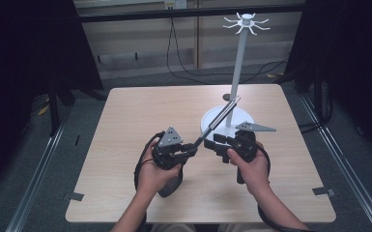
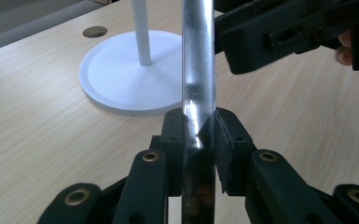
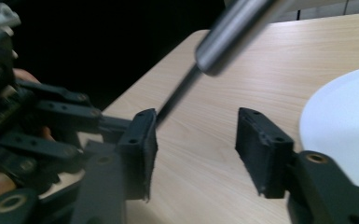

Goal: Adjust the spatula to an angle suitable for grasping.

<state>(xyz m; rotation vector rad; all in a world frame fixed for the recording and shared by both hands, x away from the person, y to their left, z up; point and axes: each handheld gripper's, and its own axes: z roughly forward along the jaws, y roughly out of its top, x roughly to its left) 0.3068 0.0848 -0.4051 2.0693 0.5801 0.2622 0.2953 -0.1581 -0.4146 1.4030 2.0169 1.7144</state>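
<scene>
A long metal rod [image 1: 221, 117] with a silver upper part and a dark lower part slants up and to the right from my left gripper [image 1: 191, 151], which is shut on its lower end. In the left gripper view the pads [image 2: 227, 140] press on the shiny rod [image 2: 197, 70] from both sides. My right gripper [image 1: 217, 144] sits just right of the rod, low over the table. In the right gripper view it [image 3: 196, 144] stands open with bare table between its jaws, and the rod's silver part [image 3: 231, 32] passes above them.
A white stand with a round base [image 1: 212, 118], a tall pole [image 1: 239, 67] and hooks at its top [image 1: 246, 21] stands behind the grippers, right of the table's middle. A small round hole [image 1: 226, 96] lies in the tabletop beyond it. Dark curtains flank the table.
</scene>
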